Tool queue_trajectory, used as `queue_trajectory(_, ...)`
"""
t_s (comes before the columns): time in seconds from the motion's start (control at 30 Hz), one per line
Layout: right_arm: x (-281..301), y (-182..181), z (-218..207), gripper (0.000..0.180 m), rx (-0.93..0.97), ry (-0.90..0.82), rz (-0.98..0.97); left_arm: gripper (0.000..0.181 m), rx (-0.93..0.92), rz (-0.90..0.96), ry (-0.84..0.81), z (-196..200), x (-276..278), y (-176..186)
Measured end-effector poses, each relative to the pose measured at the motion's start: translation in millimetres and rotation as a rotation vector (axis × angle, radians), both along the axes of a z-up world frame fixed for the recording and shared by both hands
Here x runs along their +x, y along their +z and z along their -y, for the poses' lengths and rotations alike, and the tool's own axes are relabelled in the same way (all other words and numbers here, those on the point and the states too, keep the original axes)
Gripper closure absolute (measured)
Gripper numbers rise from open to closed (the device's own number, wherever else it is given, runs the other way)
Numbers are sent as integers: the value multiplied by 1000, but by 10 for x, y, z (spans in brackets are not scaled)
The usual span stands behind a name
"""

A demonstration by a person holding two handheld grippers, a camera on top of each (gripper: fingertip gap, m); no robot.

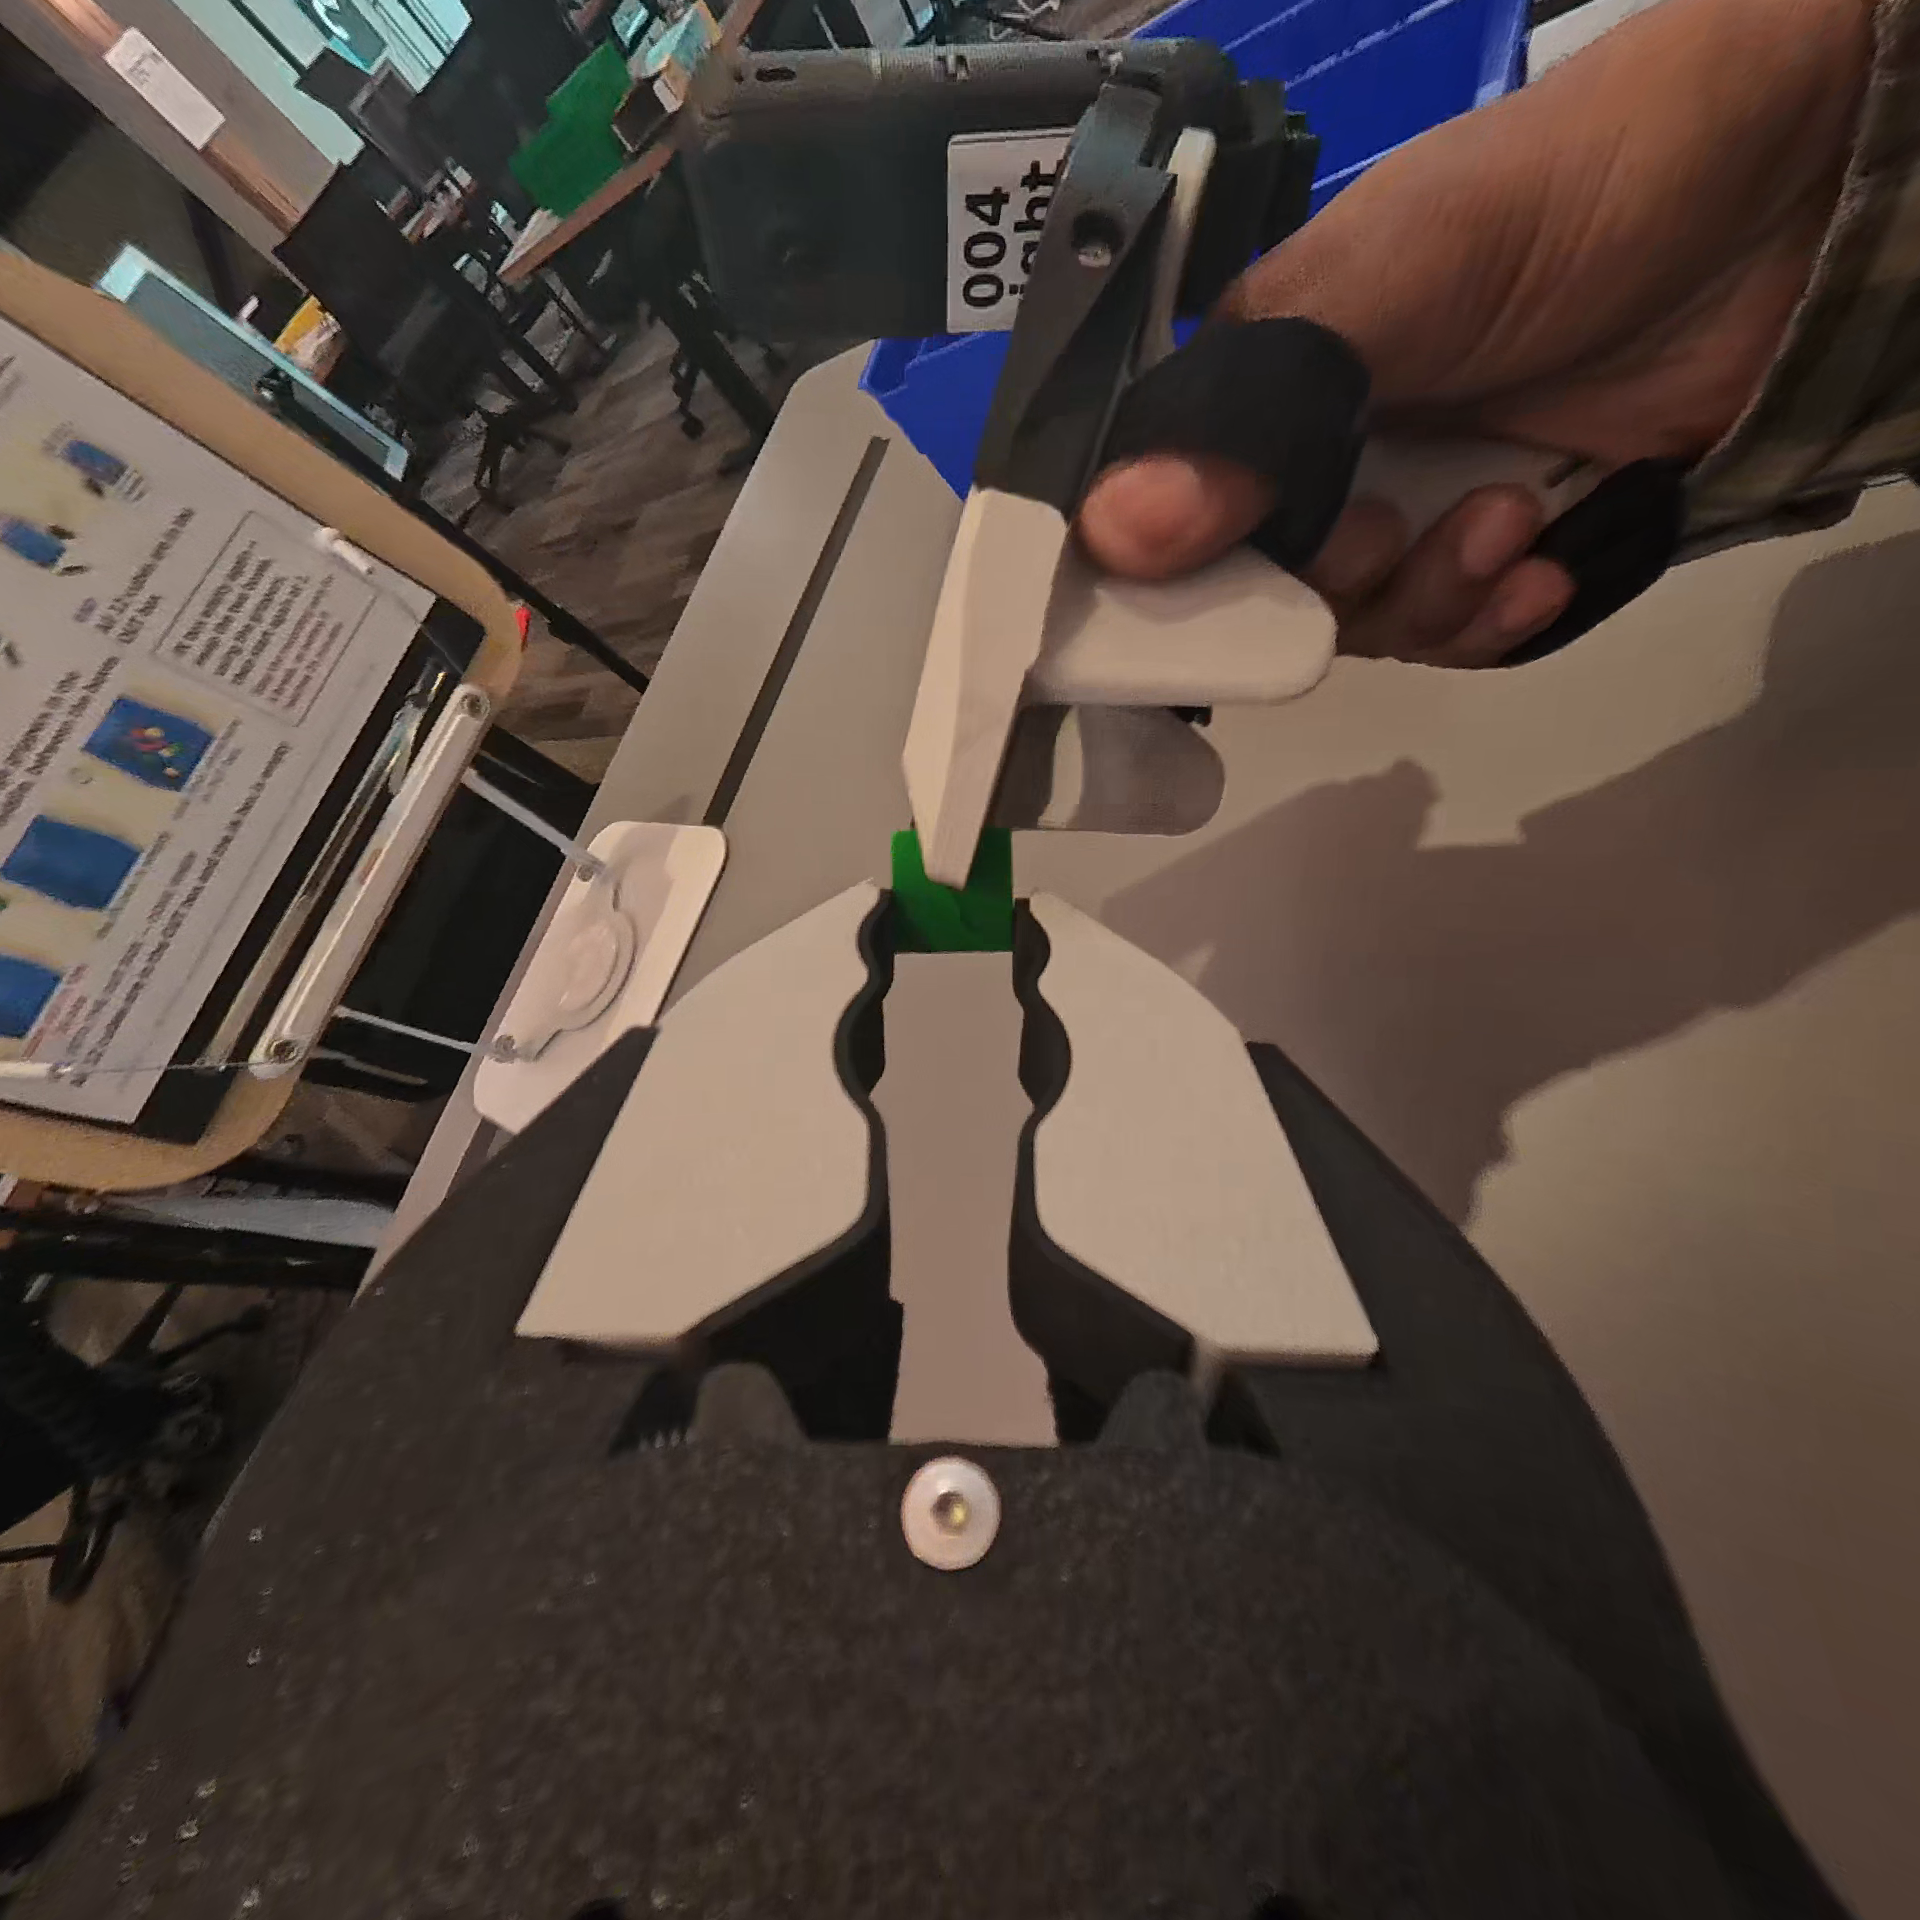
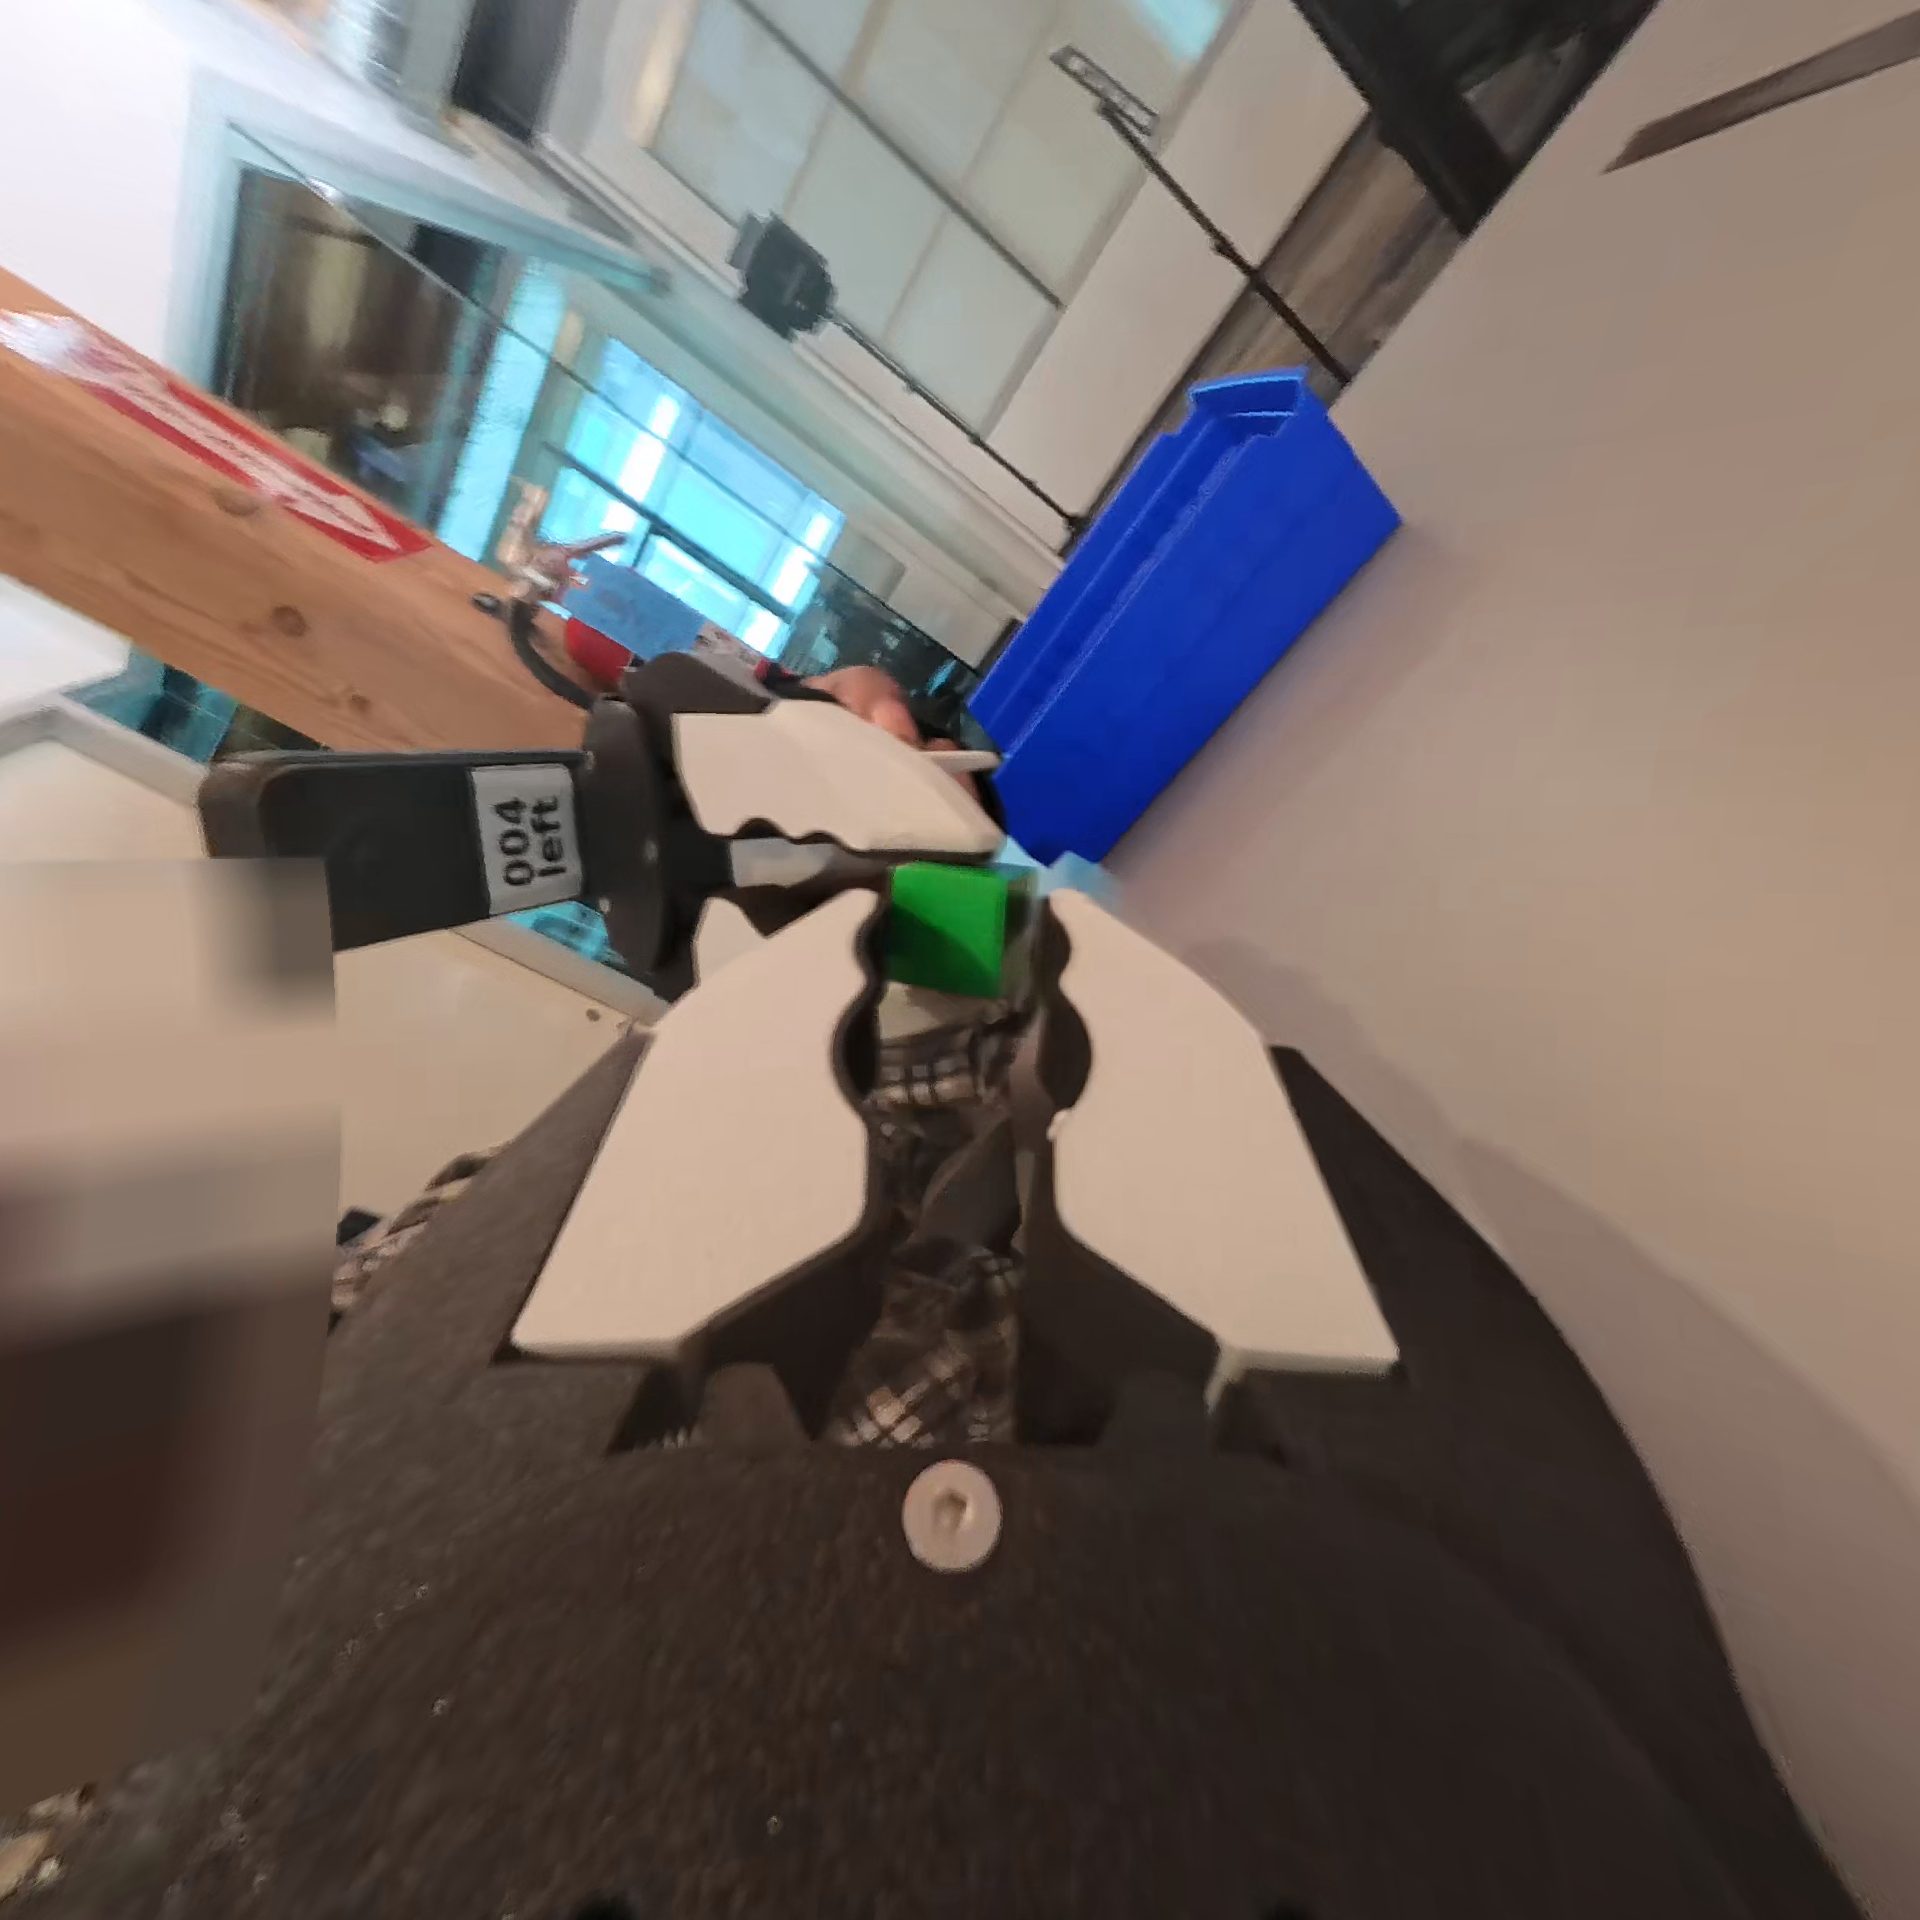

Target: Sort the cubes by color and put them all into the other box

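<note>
— So how far along did the sorting look?

— Hard to judge, but far from finished. The pale grey tabletop (image 1: 1558, 1039) was the biggest thing in both views, and no sorted cubes showed on it anywhere. The deep blue plastic box (image 2: 1174, 665) stood near its far edge in the right wrist view, and only its outer walls faced the camera, so whatever lay inside was hidden. A second blue box could not be told apart with certainty.

— And the tongs?

— The left gripper (image 1: 951, 914) had its white jaws clenched on the small green cube (image 1: 951, 920), held just above the table. The right gripper (image 2: 961, 935) was closed round that same cube from another side, with a person's hand (image 1: 1455, 416) squeezing its trigger.

— Both on one cube?

— Yes; it looked like a handover in mid-air, well short of the box. My guess: one cube in transit, the rest unseen.
</note>
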State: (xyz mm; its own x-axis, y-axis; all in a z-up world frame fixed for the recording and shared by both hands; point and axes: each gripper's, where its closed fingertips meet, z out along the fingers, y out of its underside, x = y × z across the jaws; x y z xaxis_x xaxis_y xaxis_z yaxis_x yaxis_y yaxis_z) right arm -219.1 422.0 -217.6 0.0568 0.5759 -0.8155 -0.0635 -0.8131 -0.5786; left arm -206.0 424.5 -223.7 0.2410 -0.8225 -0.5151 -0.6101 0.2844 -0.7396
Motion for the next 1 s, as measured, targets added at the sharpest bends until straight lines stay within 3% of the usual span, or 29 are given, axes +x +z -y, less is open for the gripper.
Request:
queue_trajectory(0.17, 516, -56, 22, 159, 92, -88, 100, 157, -123, 112, -81, 115, 395, -30)
queue_trajectory(0.23, 980, -58, -44, 159, 144, -185, 208, 145, -183, 154, -114, 186, 467, -39)
queue_trajectory(0.33, 2192, -39, -254, 159, 226, -474, 479, 122, -264, 135, -120, 247, 378, -170)
queue_trajectory(0.4, 3183, -199, -323, 159, 216, -677, 781, 116, -301, 101, -99, 237, 221, -306)
queue_trajectory(0.5, 3991, -709, -212, 159, 26, -712, 990, 112, -347, 57, -43, 154, -53, -485)
queue_trajectory(0.6, 4108, -1206, -61, 159, -128, -607, 1035, 111, -388, 56, 19, 87, -338, -553)
queue_trajectory(0.7, 4168, -1277, -33, 145, -119, -600, 1065, 111, -413, 70, 73, 87, -699, -503)
queue_trajectory(0.87, 4176, -551, -81, 131, 108, -772, 1025, 112, -370, 55, 266, -20, -1702, -261)
queue_trajectory(1.0, 3615, 28, 60, 131, 351, -801, 903, 113, -347, -65, 482, -139, -2798, -184)
